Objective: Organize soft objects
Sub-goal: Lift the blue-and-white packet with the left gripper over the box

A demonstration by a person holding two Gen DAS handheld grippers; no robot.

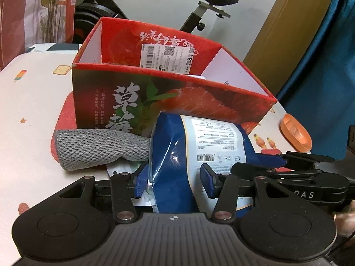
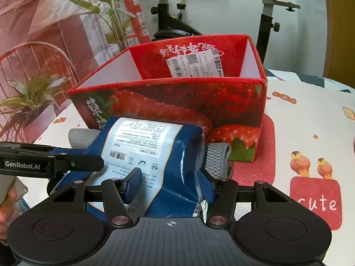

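An exercise bike (image 2: 170, 17) stands against the wall behind a tabletop (image 2: 310, 119) covered in a pale cloth printed with little cartoons, and a leafy plant (image 2: 28, 97) sits off to the left of the right hand-held gripper. On the tabletop is an open red strawberry box (image 1: 155, 93), resting on a red mat (image 2: 259, 161), with a shipping label stuck on its far inner wall.

Just in front of the box, a blue pouch (image 1: 177, 155) with a white printed label is clamped from both sides at once. The left hand-held gripper (image 1: 174, 180) has its blue pads pressed into the pouch's near end, narrowed down on it. The right hand-held gripper (image 2: 172, 182) grips the same pouch (image 2: 155, 155) the same way, and its view shows the left one's black finger reaching in from the left across the pouch.

A grey knitted cloth (image 1: 97, 148) lies on the tabletop beyond and left of the left hand-held gripper, against the box front, tucked partly behind the pouch. Some white paper (image 1: 119, 168) peeks out beneath it. An orange dish (image 1: 295, 133) sits far right of the left hand-held gripper
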